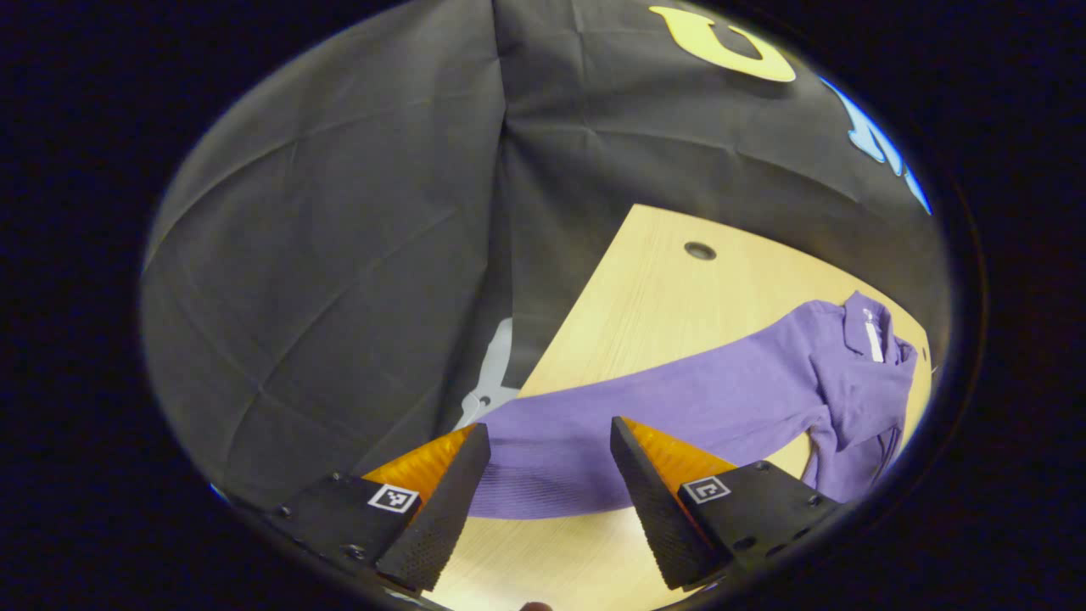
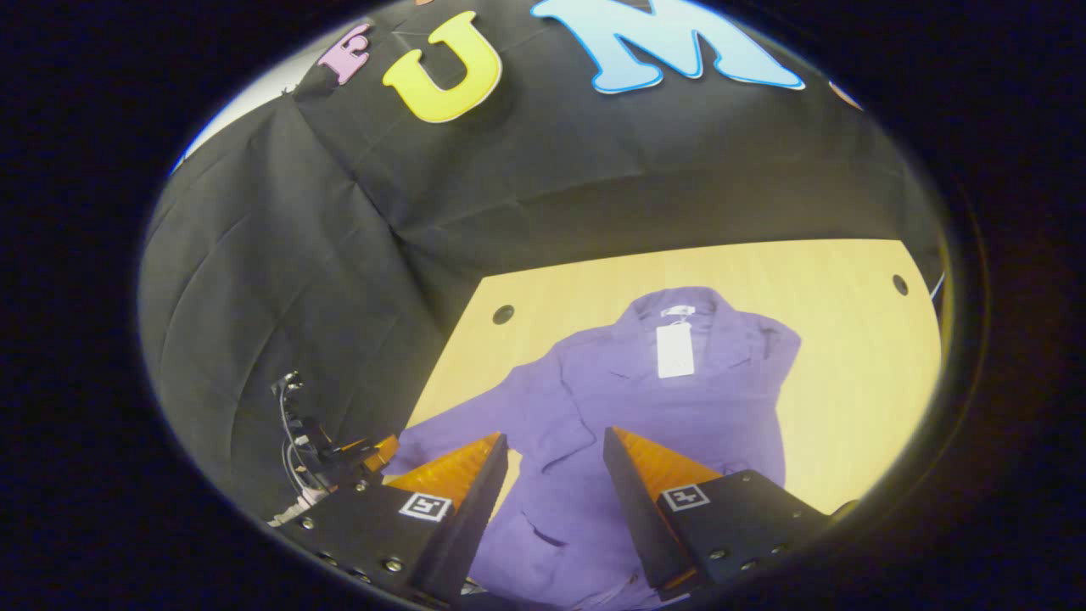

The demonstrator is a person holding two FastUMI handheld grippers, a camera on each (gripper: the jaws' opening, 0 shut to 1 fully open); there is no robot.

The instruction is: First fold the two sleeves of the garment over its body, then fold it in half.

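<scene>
a purple garment (image 2: 645, 399) lies spread on a pale wooden worktop (image 2: 857, 339), its collar toward the black cloth wall at the far edge and a white tag (image 2: 675, 350) lying just below the collar. in the right gripper view the right hand-held gripper (image 2: 556, 454) hovers over the lower body of the garment with its two fingers set wide apart and nothing between them. a small round hole (image 2: 503, 314) sits in the worktop to the left of the collar and another (image 2: 900, 284) to the right of it. in the left gripper view the left hand-held gripper (image 1: 550, 443) is also spread wide and holds nothing; between its fingers shows one long sleeve (image 1: 594, 441) of the garment, stretched out flat on the worktop away from the collar (image 1: 870, 335). whether the fingers touch the cloth cannot be told. in the right gripper view another gripper with cables (image 2: 327, 454) shows just off the worktop's left edge, beside the end of that sleeve.
</scene>
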